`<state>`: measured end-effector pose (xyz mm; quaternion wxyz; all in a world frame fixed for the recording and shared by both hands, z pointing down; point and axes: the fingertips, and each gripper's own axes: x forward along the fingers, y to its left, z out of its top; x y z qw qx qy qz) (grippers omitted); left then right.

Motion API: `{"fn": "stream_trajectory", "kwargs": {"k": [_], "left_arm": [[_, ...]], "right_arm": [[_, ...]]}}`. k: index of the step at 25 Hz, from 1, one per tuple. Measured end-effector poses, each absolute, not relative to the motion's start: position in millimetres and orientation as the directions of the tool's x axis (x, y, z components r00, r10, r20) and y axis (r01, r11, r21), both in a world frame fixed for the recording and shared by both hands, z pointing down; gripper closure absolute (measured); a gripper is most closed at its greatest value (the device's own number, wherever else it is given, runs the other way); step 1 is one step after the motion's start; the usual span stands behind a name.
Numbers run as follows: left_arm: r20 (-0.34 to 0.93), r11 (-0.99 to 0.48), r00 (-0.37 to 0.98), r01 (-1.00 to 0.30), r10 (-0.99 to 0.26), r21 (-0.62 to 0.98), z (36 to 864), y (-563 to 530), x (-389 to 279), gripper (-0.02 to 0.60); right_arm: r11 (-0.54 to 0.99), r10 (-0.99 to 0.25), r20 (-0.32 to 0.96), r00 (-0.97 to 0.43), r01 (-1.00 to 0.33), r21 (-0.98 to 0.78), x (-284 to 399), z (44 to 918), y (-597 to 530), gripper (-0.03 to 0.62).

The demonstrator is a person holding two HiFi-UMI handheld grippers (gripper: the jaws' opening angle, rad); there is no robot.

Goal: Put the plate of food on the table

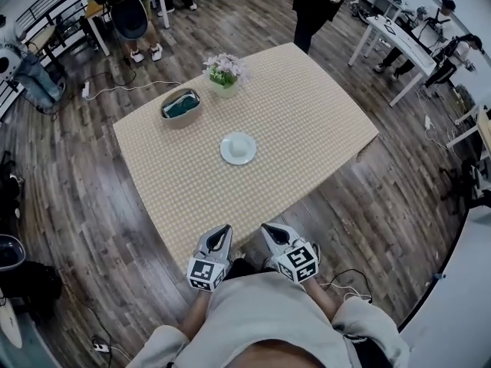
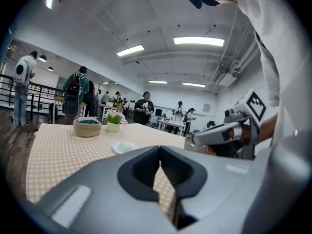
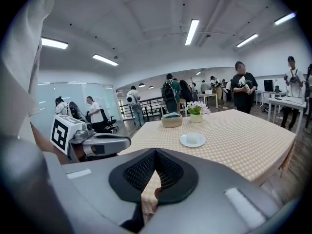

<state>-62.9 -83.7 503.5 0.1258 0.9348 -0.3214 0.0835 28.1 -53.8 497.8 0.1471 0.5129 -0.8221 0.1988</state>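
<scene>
A white plate (image 1: 238,148) with a pale piece of food stands in the middle of the table (image 1: 322,113), which has a checked cloth. It also shows in the left gripper view as the plate (image 2: 123,147) and in the right gripper view as the plate (image 3: 193,140). My left gripper (image 1: 222,231) and right gripper (image 1: 269,229) are side by side at the table's near edge, close to my body and well short of the plate. Both are shut with nothing between the jaws, as seen along the left gripper (image 2: 160,150) and the right gripper (image 3: 155,152).
A woven basket (image 1: 180,103) with a green cloth and a pot of flowers (image 1: 224,73) stand at the table's far side. People stand beyond the table (image 1: 314,2). White desks (image 1: 399,41) are at the back right. Cables (image 1: 115,89) lie on the wooden floor.
</scene>
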Motion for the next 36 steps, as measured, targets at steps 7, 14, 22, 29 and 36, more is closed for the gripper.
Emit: {"fn": "stream_trajectory", "kwargs": {"k": [7, 14, 22, 29, 36], "left_arm": [[0.206, -0.765, 0.777, -0.626, -0.595, 0.151, 487.7, -53.6, -48.7, 0.571], [0.212, -0.782, 0.791, -0.606, -0.574, 0.145, 484.2, 20.0, -20.9, 0.572], [0.201, -0.775, 0.781, -0.619, -0.591, 0.126, 480.2, 90.9, -7.0, 0.572], [0.193, -0.756, 0.76, -0.645, -0.62, 0.111, 478.2, 120.6, -16.7, 0.571], [0.187, -0.764, 0.767, -0.637, -0.614, 0.105, 475.4, 130.7, -12.1, 0.572]], "right_arm": [[0.41, -0.805, 0.391, -0.447, -0.895, -0.177, 26.4, 484.9, -20.5, 0.597], [0.401, -0.821, 0.373, -0.433, -0.901, -0.162, 53.9, 479.1, 46.2, 0.597], [0.421, -0.821, 0.349, -0.453, -0.892, -0.165, 61.7, 477.2, 112.0, 0.597], [0.446, -0.817, 0.33, -0.473, -0.881, -0.158, 52.6, 476.2, 141.2, 0.597], [0.431, -0.822, 0.334, -0.461, -0.887, -0.163, 58.9, 481.5, 151.5, 0.597]]}}
